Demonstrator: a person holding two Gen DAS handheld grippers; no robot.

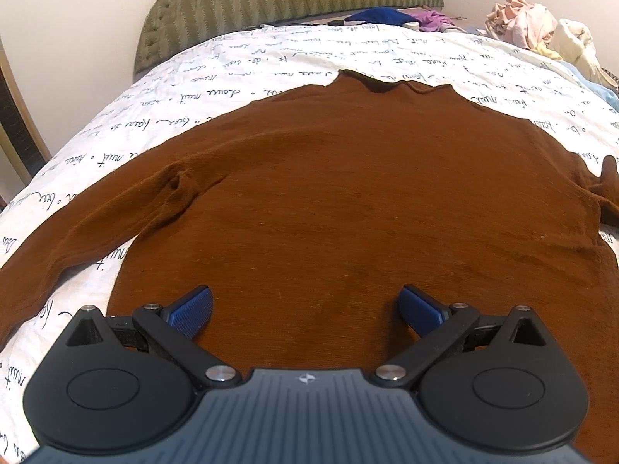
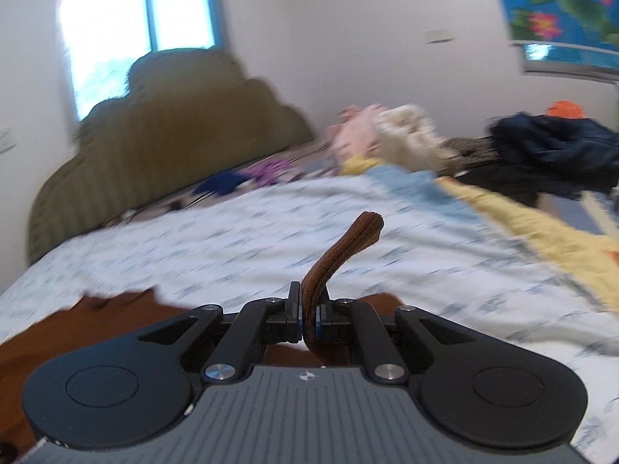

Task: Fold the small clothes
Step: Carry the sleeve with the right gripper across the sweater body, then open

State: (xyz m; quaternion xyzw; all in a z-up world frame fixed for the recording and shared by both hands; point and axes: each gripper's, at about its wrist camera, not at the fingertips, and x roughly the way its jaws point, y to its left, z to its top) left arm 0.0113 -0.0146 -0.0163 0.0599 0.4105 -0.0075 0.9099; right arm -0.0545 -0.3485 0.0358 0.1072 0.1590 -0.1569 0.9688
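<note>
1. Brown knit sweater (image 1: pixel 348 201) lies flat on the bed's white script-printed cover (image 1: pixel 216 77).
2. Right tool (image 2: pixel 308 319) is clamped on a ribbed brown strip of it, probably a sleeve end (image 2: pixel 340 251).
3. Left tool (image 1: pixel 305 309) hovers over the sweater's body, jaws wide apart.

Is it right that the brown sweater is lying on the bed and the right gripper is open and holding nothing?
Not quite. The brown sweater does lie on the bed, but the right wrist view shows the right gripper shut on the sweater's cuff.
</note>
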